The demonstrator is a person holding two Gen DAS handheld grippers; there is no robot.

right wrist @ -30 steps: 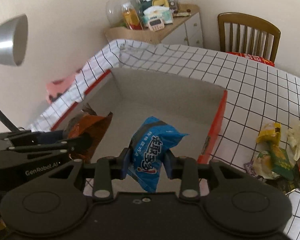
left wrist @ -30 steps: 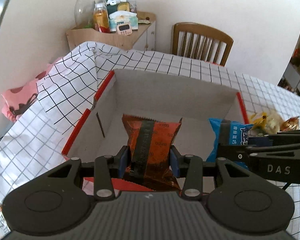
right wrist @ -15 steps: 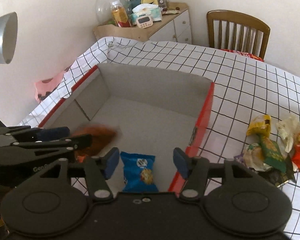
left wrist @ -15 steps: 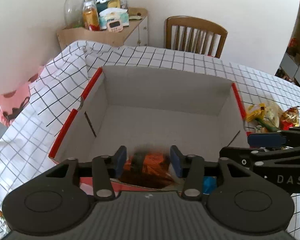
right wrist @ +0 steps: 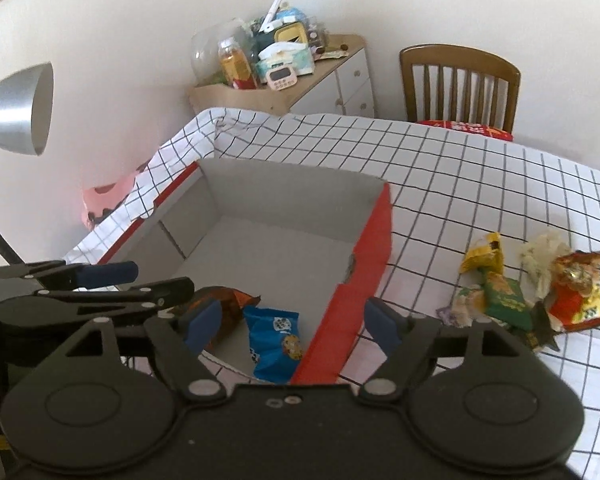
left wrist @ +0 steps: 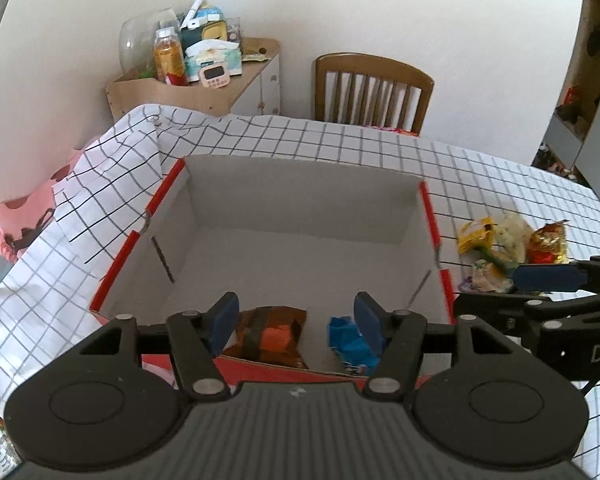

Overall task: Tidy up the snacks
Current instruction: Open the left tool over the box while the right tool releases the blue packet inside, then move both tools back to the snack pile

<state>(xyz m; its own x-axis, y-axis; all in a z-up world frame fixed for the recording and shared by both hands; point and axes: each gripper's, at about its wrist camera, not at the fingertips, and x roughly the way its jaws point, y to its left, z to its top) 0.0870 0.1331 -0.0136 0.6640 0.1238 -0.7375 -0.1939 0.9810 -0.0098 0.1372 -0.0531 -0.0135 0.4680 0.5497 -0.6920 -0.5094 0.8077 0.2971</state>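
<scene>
A red-rimmed cardboard box [left wrist: 428, 208] [right wrist: 376, 240] stands on the checked tablecloth. On its floor near the front wall lie an orange-brown snack packet [left wrist: 272, 332] [right wrist: 224, 304] and a blue cookie packet [left wrist: 352, 344] [right wrist: 274, 340]. My left gripper [left wrist: 296, 316] hovers above them with its jaws opening and nothing between the pads. My right gripper [right wrist: 292, 320] is over the box's front right corner, its jaws opening too and holding nothing. To the right of the box a pile of loose snacks [left wrist: 508, 244] [right wrist: 532, 288] rests on the cloth.
A wooden chair [left wrist: 372, 88] [right wrist: 458, 80] stands at the table's far side. A cluttered cabinet [left wrist: 204, 80] [right wrist: 284, 80] sits in the back corner. A silver desk lamp [right wrist: 16, 112] hangs at the left. A pink cloth [left wrist: 16, 224] lies beyond the table's left edge.
Both grippers have let go: the orange-brown packet and the blue packet dropped onto the box floor. Both sets of jaws widened and both hands drew back and up.
</scene>
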